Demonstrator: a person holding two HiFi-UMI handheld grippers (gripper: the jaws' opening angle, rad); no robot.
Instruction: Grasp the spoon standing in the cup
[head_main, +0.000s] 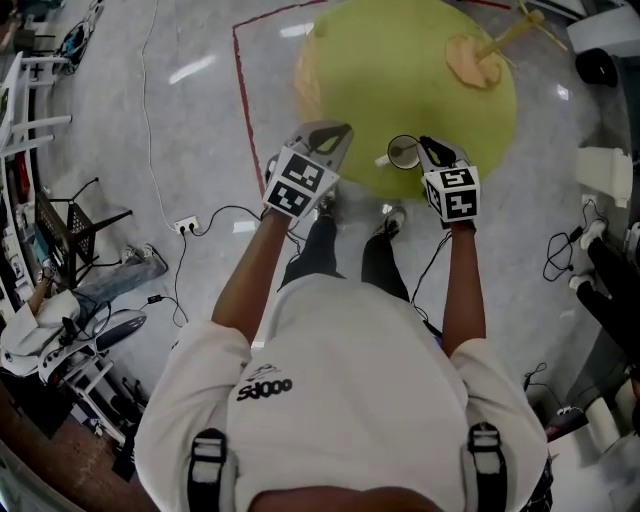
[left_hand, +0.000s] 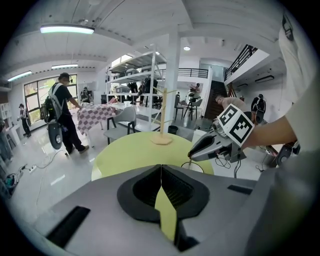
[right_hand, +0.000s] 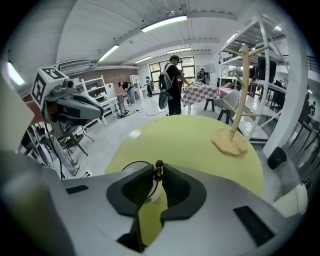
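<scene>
Now nipped between the nearly shut jaws of the right gripper: dark beaded top of a thin spoon, upright in a white ceramic cup near the front edge of a round yellow-green table. Gripped high, likely to keep clear of the cup. Left gripper beside it, jaws together on nothing, seemingly kept out of the way.

The right hand-held gripper looks like matt grey plastic, the surface smooth and matt, the stand pale wood, the floor glossy.
</scene>
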